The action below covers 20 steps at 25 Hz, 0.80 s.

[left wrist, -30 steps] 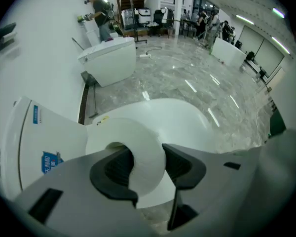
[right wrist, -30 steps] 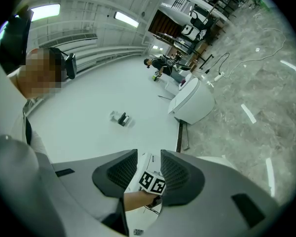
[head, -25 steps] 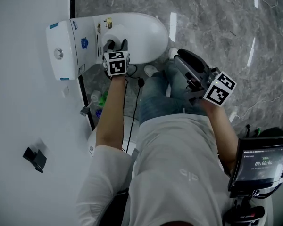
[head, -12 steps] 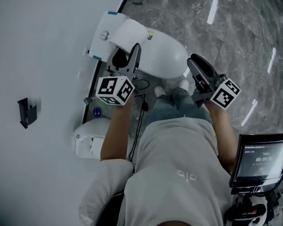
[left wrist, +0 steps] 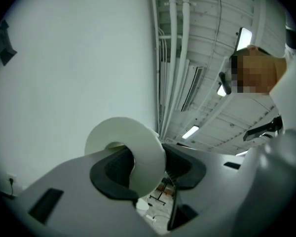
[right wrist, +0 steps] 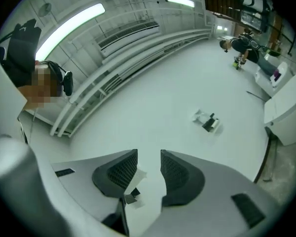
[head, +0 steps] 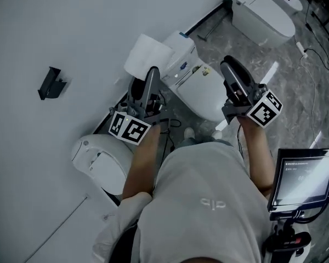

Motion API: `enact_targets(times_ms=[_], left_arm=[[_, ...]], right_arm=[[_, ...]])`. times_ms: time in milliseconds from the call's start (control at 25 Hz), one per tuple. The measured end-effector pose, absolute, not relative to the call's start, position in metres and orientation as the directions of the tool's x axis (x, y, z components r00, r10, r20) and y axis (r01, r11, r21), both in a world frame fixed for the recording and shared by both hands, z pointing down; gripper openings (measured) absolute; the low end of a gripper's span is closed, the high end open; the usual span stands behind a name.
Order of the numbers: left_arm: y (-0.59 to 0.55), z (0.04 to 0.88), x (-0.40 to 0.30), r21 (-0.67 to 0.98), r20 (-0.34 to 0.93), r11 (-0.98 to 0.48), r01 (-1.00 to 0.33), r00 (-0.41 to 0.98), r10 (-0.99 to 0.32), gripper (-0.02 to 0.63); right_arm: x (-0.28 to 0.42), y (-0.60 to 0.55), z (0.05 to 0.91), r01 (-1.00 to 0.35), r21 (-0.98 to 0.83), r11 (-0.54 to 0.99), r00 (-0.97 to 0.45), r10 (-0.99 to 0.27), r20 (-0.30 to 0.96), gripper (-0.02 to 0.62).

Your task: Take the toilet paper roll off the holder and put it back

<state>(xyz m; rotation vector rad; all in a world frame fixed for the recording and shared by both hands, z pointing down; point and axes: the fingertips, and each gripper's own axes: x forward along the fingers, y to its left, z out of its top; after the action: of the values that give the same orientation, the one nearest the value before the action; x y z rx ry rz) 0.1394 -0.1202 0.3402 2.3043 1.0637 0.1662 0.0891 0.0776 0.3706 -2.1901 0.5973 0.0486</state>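
Head view: left tongs [head: 148, 76] are raised in front of the white wall [head: 55, 26], clamped on the toilet paper roll [head: 147, 55]; the roll is well apart from the black holder [head: 50, 83] fixed to that wall; left gripper view shows the same grip, dark pads pressing either side of the roll, its flat end and hollow core angled toward the camera; right tongs [head: 230, 73] hover over the white toilet [head: 203, 95]; right gripper view shows them narrowly parted, nothing between.
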Motion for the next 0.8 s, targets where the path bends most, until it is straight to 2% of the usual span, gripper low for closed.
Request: enact_targets(times_ms=[360,640,800], left_arm=[[-0.189,0.293,0.111,0.662,-0.347,-0.418,0.622,0.749,0.565,0.181],[-0.202,0.297,0.109,0.706,-0.348,-0.396,0.587,0.775,0.528,0.172],[-0.201,0.289,0.112,0.722,-0.415,-0.319,0.614,0.754,0.509,0.173]], right_arm=[[0.109,0.012,0.312,-0.616,-0.662,-0.427,0.76,-0.545,-0.356,0.132],[0.106,0.001,0.313,-0.627,-0.667,-0.402,0.743,-0.567,-0.356,0.132],[0.104,0.008,0.32,-0.612,-0.673,-0.416,0.757,-0.554,-0.346,0.132]])
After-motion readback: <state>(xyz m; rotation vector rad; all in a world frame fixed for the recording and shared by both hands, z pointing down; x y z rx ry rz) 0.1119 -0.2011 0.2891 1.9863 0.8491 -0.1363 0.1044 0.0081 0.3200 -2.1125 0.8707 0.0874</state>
